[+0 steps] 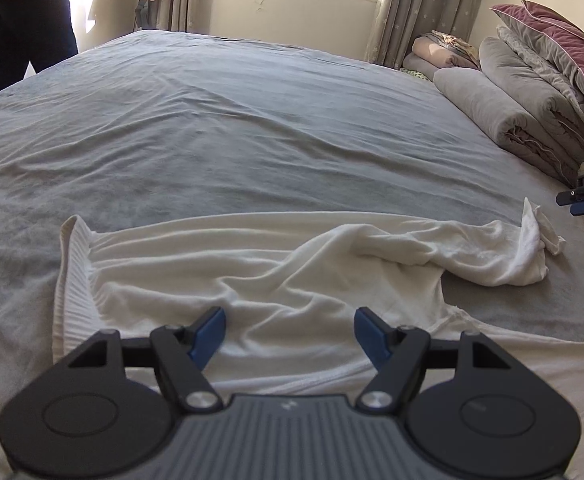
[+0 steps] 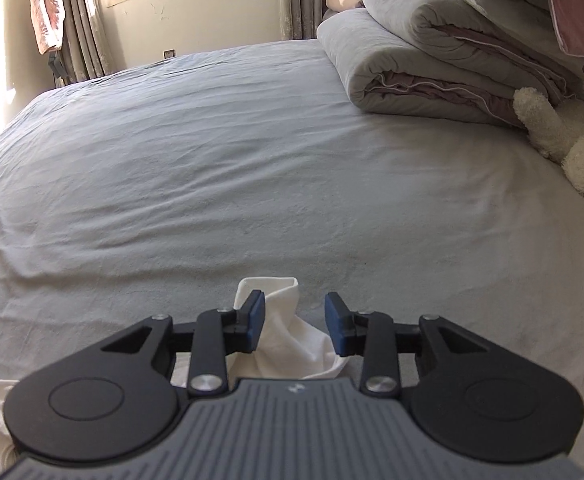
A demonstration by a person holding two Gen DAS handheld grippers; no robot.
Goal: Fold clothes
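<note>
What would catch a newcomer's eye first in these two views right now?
The white garment lies rumpled across the near part of the grey bed sheet, one sleeve trailing to the right. The left gripper hangs open over the garment's body, while the right gripper is open around the sleeve end. At the right edge of the bed sits a stack of folded quilts with a white plush toy beside it.
</note>
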